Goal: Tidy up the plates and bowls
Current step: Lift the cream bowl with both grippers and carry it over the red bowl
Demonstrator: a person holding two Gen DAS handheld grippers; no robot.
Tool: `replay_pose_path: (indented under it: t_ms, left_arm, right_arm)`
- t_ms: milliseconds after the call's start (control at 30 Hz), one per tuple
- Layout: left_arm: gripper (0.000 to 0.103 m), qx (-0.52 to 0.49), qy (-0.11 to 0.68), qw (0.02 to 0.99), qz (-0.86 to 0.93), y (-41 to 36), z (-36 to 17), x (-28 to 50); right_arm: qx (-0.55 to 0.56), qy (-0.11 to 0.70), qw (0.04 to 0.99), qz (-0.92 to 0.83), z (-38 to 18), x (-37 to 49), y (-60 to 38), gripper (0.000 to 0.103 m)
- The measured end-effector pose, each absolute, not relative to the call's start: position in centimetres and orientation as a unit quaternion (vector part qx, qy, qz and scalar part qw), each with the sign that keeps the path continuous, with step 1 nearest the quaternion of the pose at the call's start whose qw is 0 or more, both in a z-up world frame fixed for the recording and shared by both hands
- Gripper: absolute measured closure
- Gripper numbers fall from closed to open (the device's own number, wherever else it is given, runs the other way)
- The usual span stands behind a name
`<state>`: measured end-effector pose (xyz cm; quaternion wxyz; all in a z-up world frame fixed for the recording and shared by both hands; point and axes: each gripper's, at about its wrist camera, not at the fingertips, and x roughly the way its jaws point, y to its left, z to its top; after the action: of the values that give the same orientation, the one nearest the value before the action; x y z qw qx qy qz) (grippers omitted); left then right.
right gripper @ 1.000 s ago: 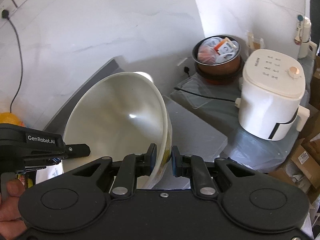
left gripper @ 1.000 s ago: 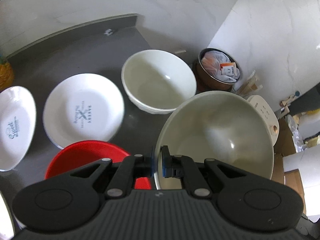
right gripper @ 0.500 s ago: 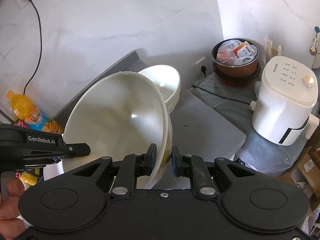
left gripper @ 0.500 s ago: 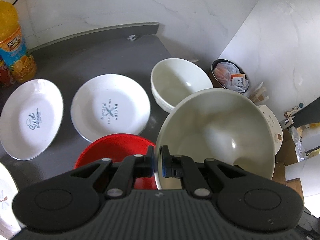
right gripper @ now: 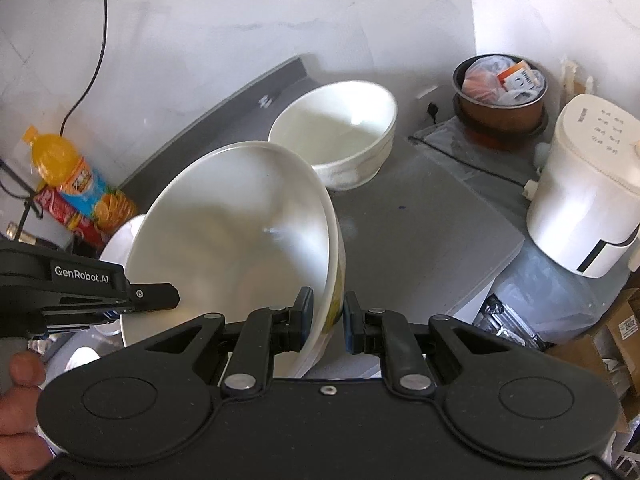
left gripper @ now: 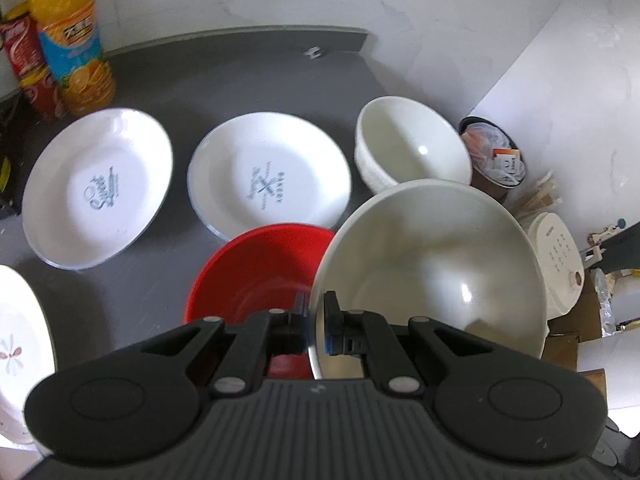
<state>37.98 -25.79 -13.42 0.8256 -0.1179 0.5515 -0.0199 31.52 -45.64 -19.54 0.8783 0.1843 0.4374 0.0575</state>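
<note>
Two tongs share one load: my left tongs (left gripper: 316, 326) and right tongs (right gripper: 324, 320) are each clamped on the rim of the large white bowl (left gripper: 432, 264), which hangs tilted above the grey bench (left gripper: 240, 76), just right of the red bowl (left gripper: 256, 268) and nearer than the smaller white bowl (left gripper: 412, 144). I judge it stiff, glazed, slippery, fairly heavy and breakable; opposite points on the rim look like the only sensible hold.

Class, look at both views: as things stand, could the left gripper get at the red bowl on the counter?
Probably not yet. The left gripper is shut on the rim of the big white bowl, which the right gripper also grips. The red bowl lies below it, uncovered, but the gripper is occupied.
</note>
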Motion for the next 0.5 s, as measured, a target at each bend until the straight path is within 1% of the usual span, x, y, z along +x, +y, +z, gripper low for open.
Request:
replay_pose_path:
  t_ms: [300, 500]
  left_arm:
    - [0.097, -0.124, 0.563, 0.817, 0.005, -24.2, -15.0, 37.4]
    - [0.097, -0.132, 0.564, 0.815, 0.014, -23.4, -15.2, 37.2]
  right_arm:
    - [0.156, 0.446, 0.878, 0.07, -19.5, 31.8, -44.0, 0.087]
    - [0.141, 0.454, 0.876, 0.084, -19.7, 32.4, -43.1, 0.087]
